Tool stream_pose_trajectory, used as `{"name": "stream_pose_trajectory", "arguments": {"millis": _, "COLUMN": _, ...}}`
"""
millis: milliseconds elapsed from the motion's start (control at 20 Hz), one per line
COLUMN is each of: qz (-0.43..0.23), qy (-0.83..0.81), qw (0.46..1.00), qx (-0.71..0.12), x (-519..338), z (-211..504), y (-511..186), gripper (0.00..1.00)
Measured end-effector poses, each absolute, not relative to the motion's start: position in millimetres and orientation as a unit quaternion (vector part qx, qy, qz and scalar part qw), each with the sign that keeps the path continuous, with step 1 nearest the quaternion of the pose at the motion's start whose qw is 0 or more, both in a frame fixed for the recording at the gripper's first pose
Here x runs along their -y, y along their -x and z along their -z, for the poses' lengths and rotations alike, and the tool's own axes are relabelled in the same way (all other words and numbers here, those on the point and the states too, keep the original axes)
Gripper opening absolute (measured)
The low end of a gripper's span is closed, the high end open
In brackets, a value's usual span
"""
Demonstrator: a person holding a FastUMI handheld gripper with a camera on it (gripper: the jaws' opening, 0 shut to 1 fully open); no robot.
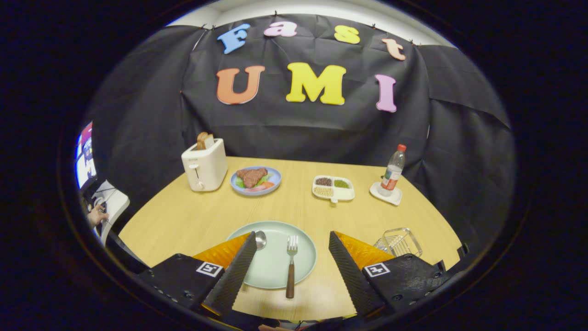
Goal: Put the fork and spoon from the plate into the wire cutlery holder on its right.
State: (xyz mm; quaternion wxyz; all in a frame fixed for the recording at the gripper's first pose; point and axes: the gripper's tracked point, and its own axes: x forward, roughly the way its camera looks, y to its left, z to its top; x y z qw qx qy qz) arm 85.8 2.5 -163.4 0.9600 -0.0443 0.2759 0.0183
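So the gripper [292, 243] is hanging over the near side of the green plate [275, 271] with its fingers spread wide and nothing pinched between them. The fork [291, 264] lies on the plate right in the gap between the fingers, handle poking over the plate's near rim, and the spoon [260, 239] sits on the plate's left part, mostly hidden behind the left finger. The wire cutlery holder [398, 241] is on the table just right of the plate, past the right finger.
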Motion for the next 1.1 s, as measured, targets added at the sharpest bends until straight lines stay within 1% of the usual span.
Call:
{"name": "stream_pose_trajectory", "arguments": {"millis": 300, "qz": -0.027, "qy": 0.025, "qw": 0.915, "qx": -0.402, "x": -2, "z": 229, "y": -104, "gripper": 0.96}}
{"name": "stream_pose_trajectory", "arguments": {"millis": 750, "qz": -0.032, "qy": 0.038, "qw": 0.871, "qx": -0.488, "x": -6, "z": 278, "y": -114, "gripper": 0.95}}
{"name": "stream_pose_trajectory", "arguments": {"millis": 900, "qz": -0.024, "qy": 0.016, "qw": 0.856, "qx": -0.517, "x": -3, "z": 296, "y": -114, "gripper": 0.86}}
{"name": "stream_pose_trajectory", "arguments": {"millis": 950, "qz": -0.022, "qy": 0.01, "qw": 0.852, "qx": -0.523, "x": -3, "z": 298, "y": -114, "gripper": 0.81}}
{"name": "stream_pose_trajectory", "arguments": {"millis": 1000, "qz": -0.02, "qy": 0.01, "qw": 0.85, "qx": -0.526, "x": -3, "z": 302, "y": -115, "gripper": 0.68}}
{"name": "stream_pose_trajectory", "arguments": {"millis": 1050, "qz": -0.02, "qy": 0.01, "qw": 0.847, "qx": -0.53, "x": -3, "z": 304, "y": -114, "gripper": 0.64}}
{"name": "stream_pose_trajectory", "arguments": {"millis": 1100, "qz": -0.017, "qy": 0.011, "qw": 0.844, "qx": -0.535, "x": -2, "z": 306, "y": -114, "gripper": 0.55}}
